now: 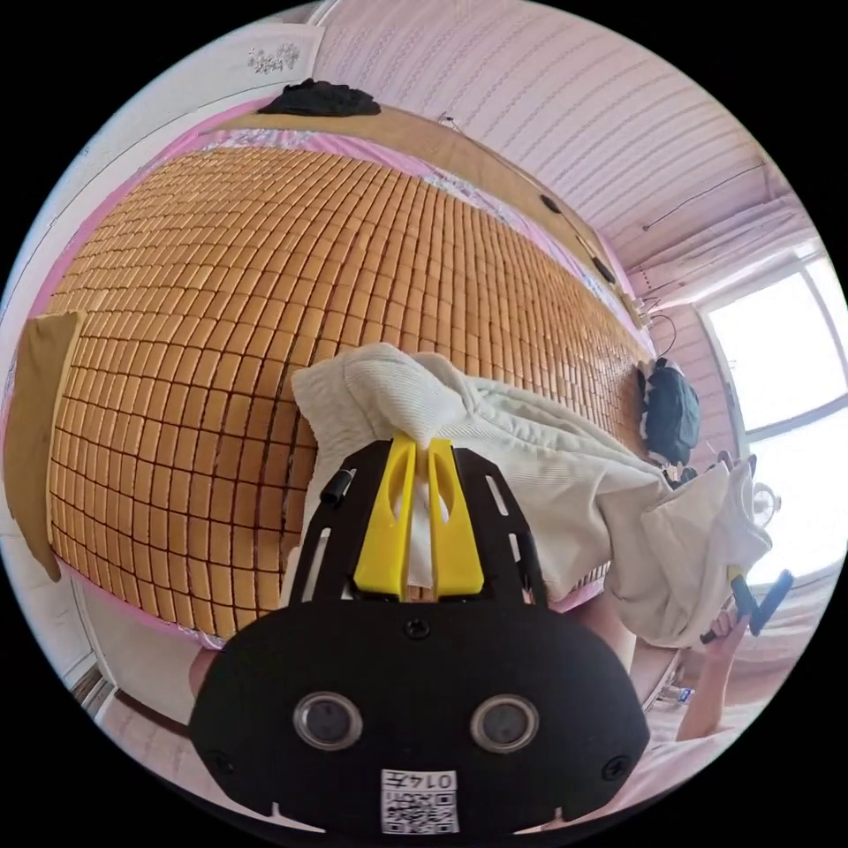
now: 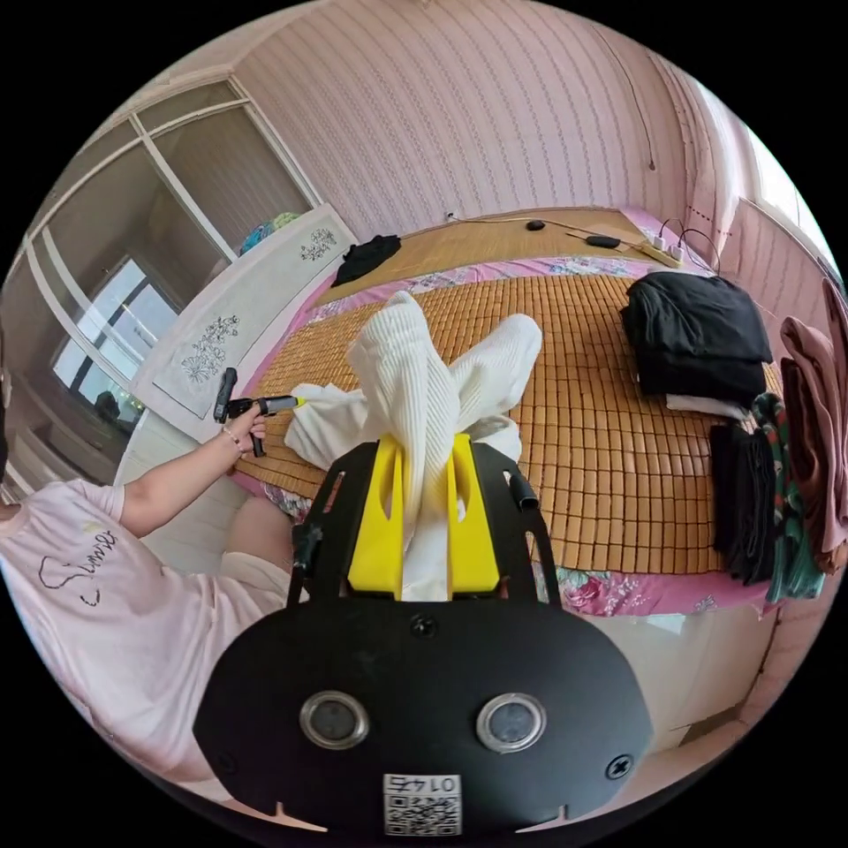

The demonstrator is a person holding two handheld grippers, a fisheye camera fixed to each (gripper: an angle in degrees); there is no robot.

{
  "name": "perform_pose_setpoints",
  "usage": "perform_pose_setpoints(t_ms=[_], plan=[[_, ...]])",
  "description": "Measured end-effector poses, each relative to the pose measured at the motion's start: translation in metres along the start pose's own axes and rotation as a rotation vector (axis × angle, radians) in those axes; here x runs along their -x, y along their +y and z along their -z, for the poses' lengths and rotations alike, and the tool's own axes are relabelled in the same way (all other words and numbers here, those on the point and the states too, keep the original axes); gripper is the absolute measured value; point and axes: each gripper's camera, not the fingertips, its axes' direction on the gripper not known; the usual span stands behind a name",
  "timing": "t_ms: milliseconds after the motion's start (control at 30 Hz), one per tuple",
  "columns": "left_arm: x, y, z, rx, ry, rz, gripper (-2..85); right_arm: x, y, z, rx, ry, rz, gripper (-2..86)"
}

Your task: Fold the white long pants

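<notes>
The white long pants [image 1: 530,459] hang stretched between both grippers above the bamboo mat [image 1: 221,309] of a bed. My left gripper [image 1: 421,450] is shut on one bunched end of the cloth. In the left gripper view the other gripper [image 1: 746,601] holds the far end at the right edge. In the right gripper view my right gripper [image 2: 422,450] is shut on a ribbed white fold of the pants [image 2: 415,380], which rise from the jaws and drape toward the mat [image 2: 601,424]. The other gripper [image 2: 256,406] shows there at the left, in a person's hand.
A stack of black folded clothes [image 2: 698,336] and more dark and brown garments [image 2: 795,477] lie along the mat's right side. A black garment [image 2: 367,252] lies on the wooden ledge behind the bed, near cables and a power strip [image 2: 658,252]. A person in a pink shirt [image 2: 97,601] stands at the bed's edge.
</notes>
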Motion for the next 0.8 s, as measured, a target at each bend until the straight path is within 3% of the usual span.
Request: perform_pose_setpoints(t_ms=[100, 200, 333, 467, 567, 667, 800], plan=[[-0.02, -0.015, 0.073, -0.16, 0.069, -0.125, -0.7, -0.029, -0.018, 0.032, -0.255, -0.156, -0.006, 7.8], [-0.008, 0.006, 0.154, -0.369, 0.095, -0.177, -0.7, -0.064, 0.014, 0.058, -0.444, -0.188, -0.009, 8.4], [0.067, 0.078, 0.213, -0.542, 0.173, -0.1, -0.4, -0.125, 0.095, 0.046, -0.408, -0.158, -0.102, 9.6], [0.162, 0.17, 0.188, -0.379, -0.033, 0.162, -0.4, -0.19, 0.198, 0.002, -0.161, 0.008, -0.45, 8.4], [0.215, 0.226, 0.167, -0.272, -0.025, 0.417, -0.8, -0.204, 0.233, -0.011, -0.046, 0.148, -0.594, 7.8], [0.22, 0.246, 0.171, -0.32, 0.015, 0.452, -0.5, -0.2, 0.228, -0.001, -0.106, 0.208, -0.567, 7.6], [0.205, 0.211, 0.166, -0.249, -0.01, 0.358, 2.9, -0.189, 0.18, 0.002, -0.155, 0.269, -0.441, 8.0]])
